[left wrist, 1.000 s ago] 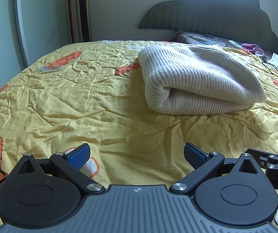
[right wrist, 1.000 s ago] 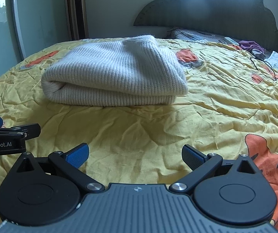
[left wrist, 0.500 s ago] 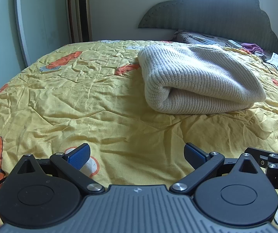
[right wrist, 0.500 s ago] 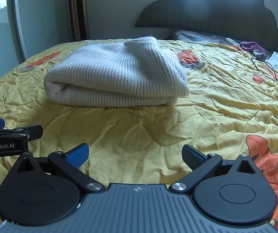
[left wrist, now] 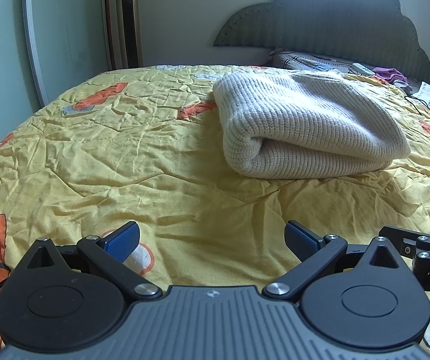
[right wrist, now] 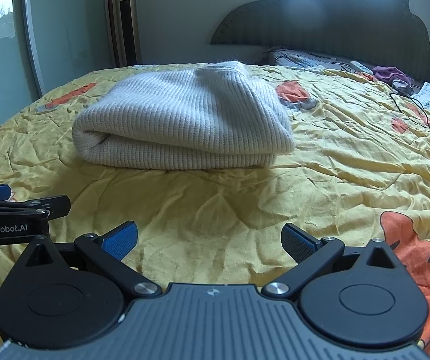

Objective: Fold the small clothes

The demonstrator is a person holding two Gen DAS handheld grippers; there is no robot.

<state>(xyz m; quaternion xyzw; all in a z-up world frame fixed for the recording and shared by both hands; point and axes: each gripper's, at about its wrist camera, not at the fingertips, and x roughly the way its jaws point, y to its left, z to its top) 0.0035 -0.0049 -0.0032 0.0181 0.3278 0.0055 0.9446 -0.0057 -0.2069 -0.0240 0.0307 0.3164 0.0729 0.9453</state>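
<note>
A cream knit sweater (left wrist: pixel 308 129) lies folded on the yellow quilt (left wrist: pixel 110 156), its rolled edge facing the cameras and its far edge toward the headboard (left wrist: pixel 335 21). The left gripper (left wrist: pixel 212 238) hangs low over the quilt, jaws wide apart and empty, well short of the sweater. The right gripper (right wrist: pixel 209 238) sits beside it, jaws likewise spread and empty. Bare wrinkled quilt fills the space between both grippers and the sweater, and more lies open to either side of it.
</note>
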